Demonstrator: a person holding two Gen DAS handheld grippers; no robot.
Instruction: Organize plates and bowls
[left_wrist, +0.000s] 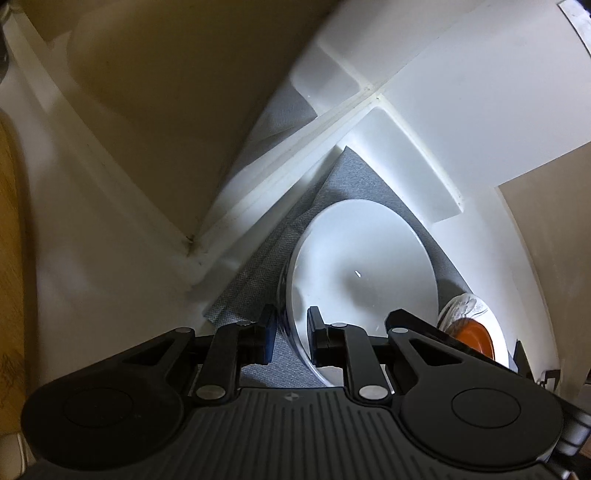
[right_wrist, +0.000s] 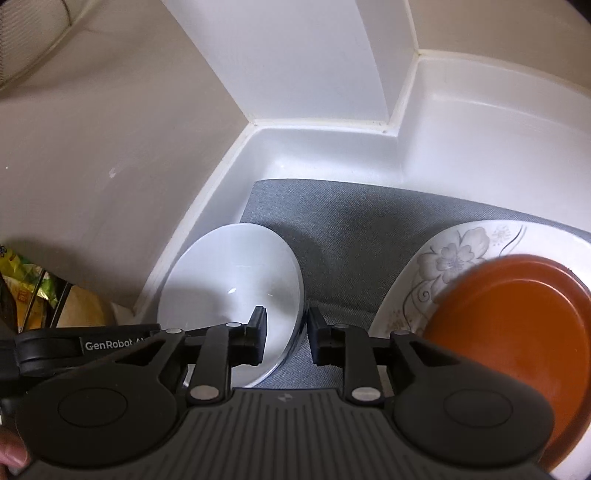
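A white bowl (left_wrist: 362, 266) sits on a grey mat (left_wrist: 258, 280) in a white-walled corner. My left gripper (left_wrist: 291, 332) straddles the bowl's near-left rim, one finger outside and one inside, jaws apart with a gap to the rim. In the right wrist view the same white bowl (right_wrist: 236, 280) lies left of a floral plate (right_wrist: 454, 258) that carries an orange plate (right_wrist: 517, 339). My right gripper (right_wrist: 286, 332) straddles the bowl's right rim, jaws apart. The left gripper's arm (right_wrist: 92, 345) shows at the left there.
White ledges and walls (right_wrist: 332, 147) close the corner behind the mat (right_wrist: 369, 229). A beige wall (right_wrist: 92, 166) stands at the left. Colourful packets (right_wrist: 22, 288) lie at the far left. The floral and orange plates (left_wrist: 472, 325) show at the right in the left wrist view.
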